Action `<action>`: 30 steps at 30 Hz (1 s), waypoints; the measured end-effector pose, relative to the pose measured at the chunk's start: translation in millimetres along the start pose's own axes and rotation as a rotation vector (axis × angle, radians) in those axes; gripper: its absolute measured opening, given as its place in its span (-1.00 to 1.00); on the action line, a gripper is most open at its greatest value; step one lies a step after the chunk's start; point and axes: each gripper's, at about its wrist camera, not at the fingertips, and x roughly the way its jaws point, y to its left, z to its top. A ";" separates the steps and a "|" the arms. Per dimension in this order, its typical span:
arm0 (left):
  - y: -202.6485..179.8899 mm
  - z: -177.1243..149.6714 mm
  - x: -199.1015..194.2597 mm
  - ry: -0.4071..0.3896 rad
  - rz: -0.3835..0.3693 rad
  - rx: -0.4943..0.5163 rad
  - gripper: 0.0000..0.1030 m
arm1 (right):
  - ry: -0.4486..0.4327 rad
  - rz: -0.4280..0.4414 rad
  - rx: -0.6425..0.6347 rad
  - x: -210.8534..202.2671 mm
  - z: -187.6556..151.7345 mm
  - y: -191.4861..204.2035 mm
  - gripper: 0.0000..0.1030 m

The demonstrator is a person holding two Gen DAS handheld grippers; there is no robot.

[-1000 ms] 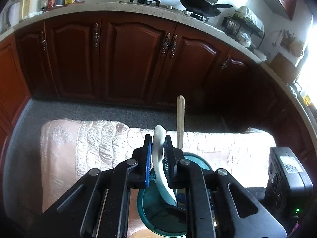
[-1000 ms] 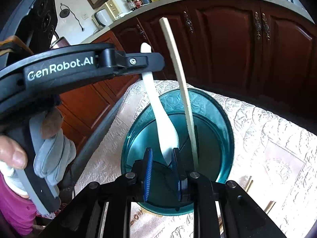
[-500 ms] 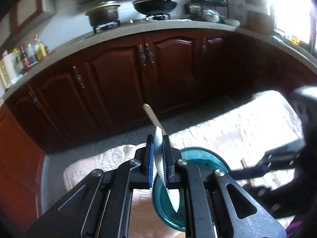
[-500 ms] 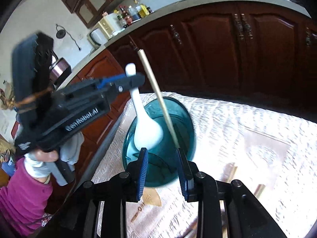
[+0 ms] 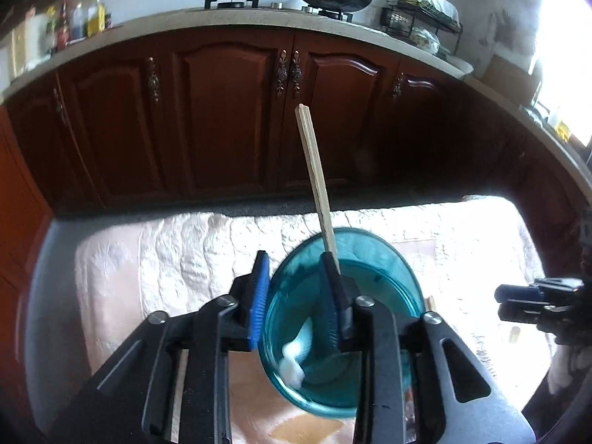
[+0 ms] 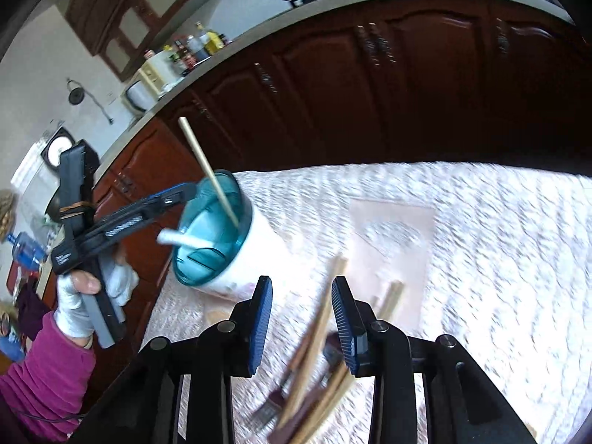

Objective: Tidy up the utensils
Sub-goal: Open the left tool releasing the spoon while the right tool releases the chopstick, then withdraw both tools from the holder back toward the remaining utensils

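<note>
The left tool [image 5: 296, 296] is seen with its fingers spread apart and nothing between them, poised over the rim of a teal cup [image 5: 384, 259] that stands on a pale quilted cloth [image 5: 166, 259] covering the counter. The blue-padded left finger is seen just outside the cup's rim, while the other finger is seen over the cup's mouth. Inside the cup, a white spoon [image 5: 296, 359] is seen lying low against the wall, blurred, and a wooden chopstick [image 5: 314, 170] is seen leaning upright, its upper end well above the rim.

In the right wrist view, the same cup [image 6: 214, 236] is shown with a teal interior and a white outer wall, with the spoon's handle [image 6: 181, 238] projecting over its rim and the chopstick [image 6: 207, 170] slanting out of it. The left tool [image 6: 185, 192] is held beside the cup by a white-gloved hand [image 6: 79, 303].

The right tool [image 6: 301, 318] is also open, gripping nothing. A loose group of wooden chopsticks [image 6: 322, 333] is seen lying on the cloth [image 6: 481, 240] below and between its fingers, blurred; whether they are touched by the fingers cannot be told. Dark wooden cabinets [image 5: 229, 118] are seen behind.
</note>
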 end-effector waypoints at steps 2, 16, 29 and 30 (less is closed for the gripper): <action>-3.4 -4.5 -11.7 -0.011 -0.006 -0.013 -0.18 | -0.001 -0.029 0.014 -2.6 -5.6 -3.4 -0.36; -53.4 -57.5 -76.9 -0.034 0.067 -0.076 0.00 | -0.024 -0.153 0.030 -21.3 -53.0 -10.7 -0.19; -106.6 -98.5 -77.3 -0.010 0.081 -0.049 0.00 | -0.067 -0.218 0.012 -48.0 -76.8 2.5 -0.17; -108.5 -99.7 -77.2 -0.008 0.080 -0.046 0.00 | -0.066 -0.222 0.011 -48.3 -78.1 2.8 -0.17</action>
